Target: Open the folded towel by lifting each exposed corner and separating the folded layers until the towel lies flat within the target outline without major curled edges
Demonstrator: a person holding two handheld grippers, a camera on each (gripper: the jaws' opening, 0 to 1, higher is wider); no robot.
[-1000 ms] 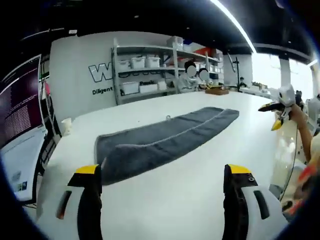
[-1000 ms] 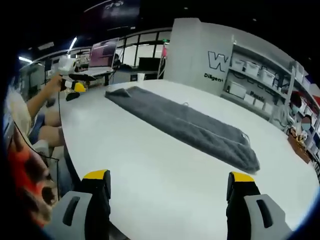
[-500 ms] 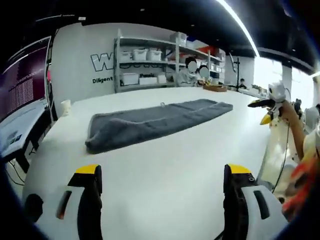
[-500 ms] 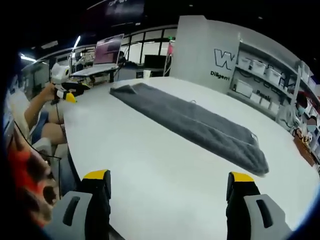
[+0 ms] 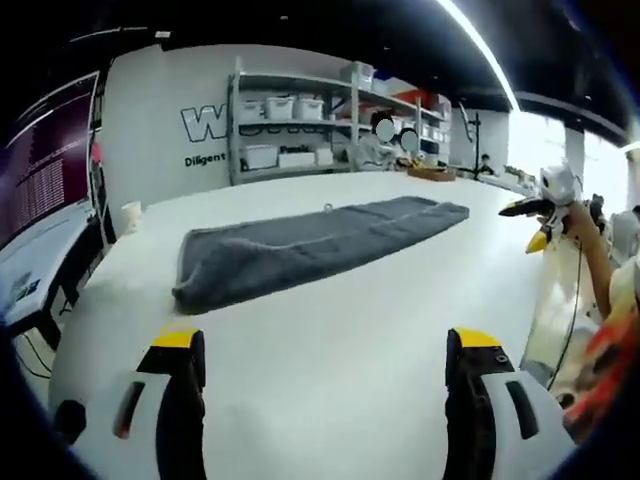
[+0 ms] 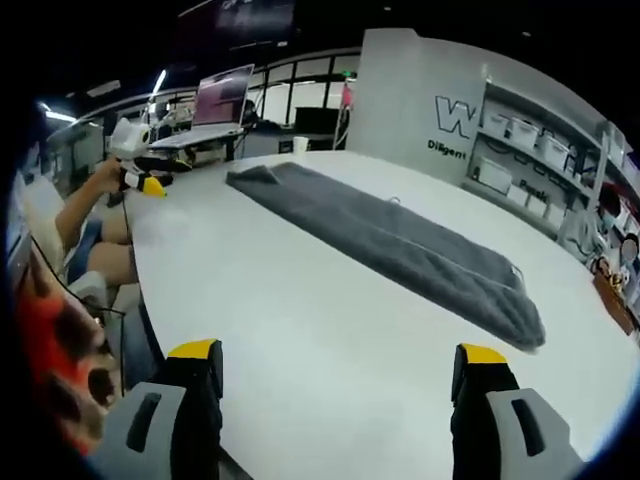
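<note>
Both pairs of fingers stand wide apart and hold nothing: the left gripper (image 5: 318, 375) and the right gripper (image 6: 335, 385) each hover over bare white table (image 5: 340, 300), well short of the grey towel (image 5: 300, 245), which lies folded into a long narrow strip across the table's middle. The likely trouble from here is a pinch at a corner that catches every layer at once, so the whole strip lifts or drags instead of opening, or leaves a curled edge. No target outline can be made out on the table.
</note>
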